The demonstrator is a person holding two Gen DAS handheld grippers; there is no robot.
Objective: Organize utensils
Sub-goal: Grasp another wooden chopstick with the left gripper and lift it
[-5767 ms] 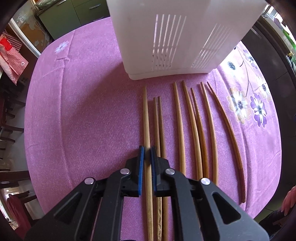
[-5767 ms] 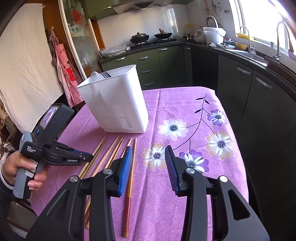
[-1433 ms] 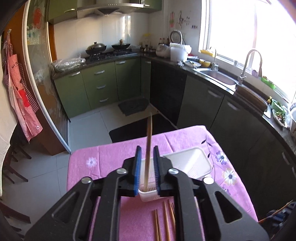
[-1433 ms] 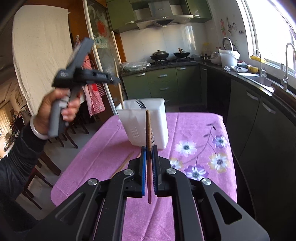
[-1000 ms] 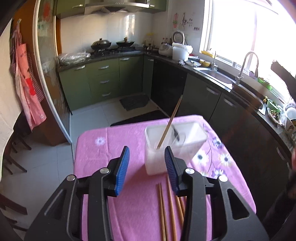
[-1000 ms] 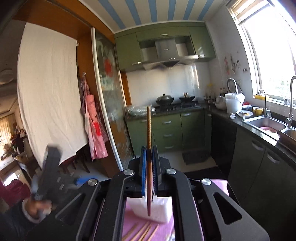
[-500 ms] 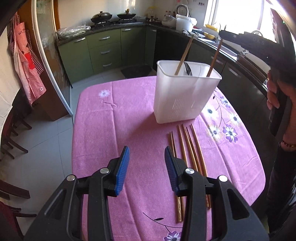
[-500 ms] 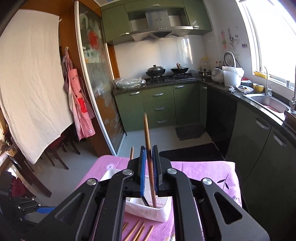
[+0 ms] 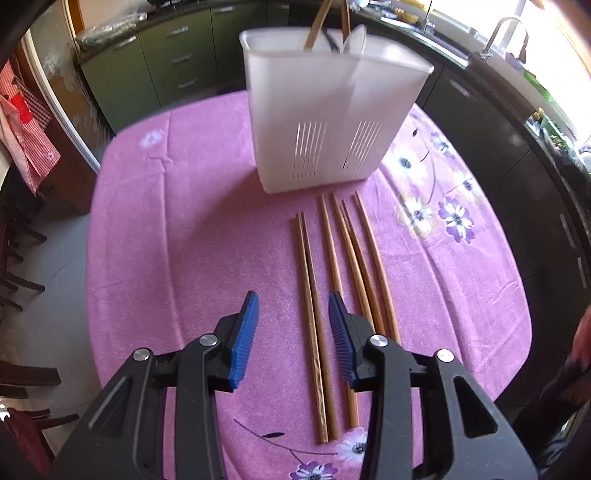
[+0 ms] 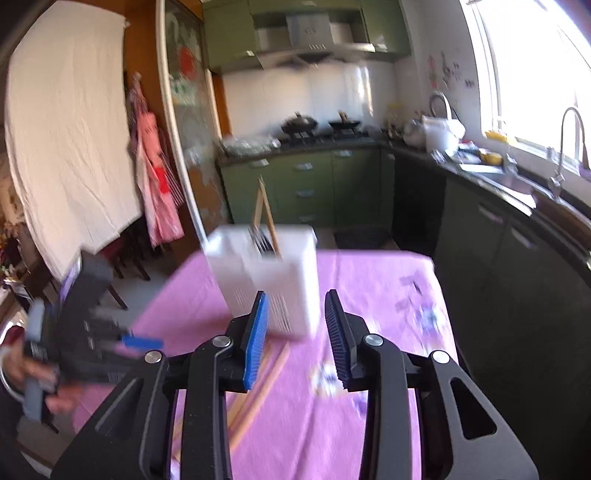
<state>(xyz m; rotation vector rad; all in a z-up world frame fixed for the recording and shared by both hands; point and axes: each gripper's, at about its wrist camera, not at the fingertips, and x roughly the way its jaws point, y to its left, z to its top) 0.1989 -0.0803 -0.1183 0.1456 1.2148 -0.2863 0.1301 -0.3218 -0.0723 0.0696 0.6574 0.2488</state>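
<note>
A white slotted utensil holder [image 9: 332, 110] stands on the purple floral tablecloth [image 9: 184, 229]; two chopsticks [image 9: 317, 22] lean inside it. Several wooden chopsticks [image 9: 340, 266] lie side by side on the cloth in front of it. My left gripper [image 9: 291, 328] is open and empty, low over the near ends of the leftmost pair [image 9: 314, 314]. My right gripper [image 10: 295, 332] is open and empty, above the table facing the holder [image 10: 273, 280], whose chopsticks [image 10: 264, 210] stick up. The left gripper also shows in the right wrist view [image 10: 140, 341], blurred.
The table edge drops off to the floor at left [image 9: 85, 258]. Dark green kitchen cabinets [image 10: 314, 188] and a counter with a sink [image 10: 517, 177] stand behind and to the right. Chairs [image 9: 14, 236] stand at the left.
My right gripper has opened and let its chopstick drop into the holder, then pulled back. My left gripper has come down low over the chopsticks on the cloth, still open.
</note>
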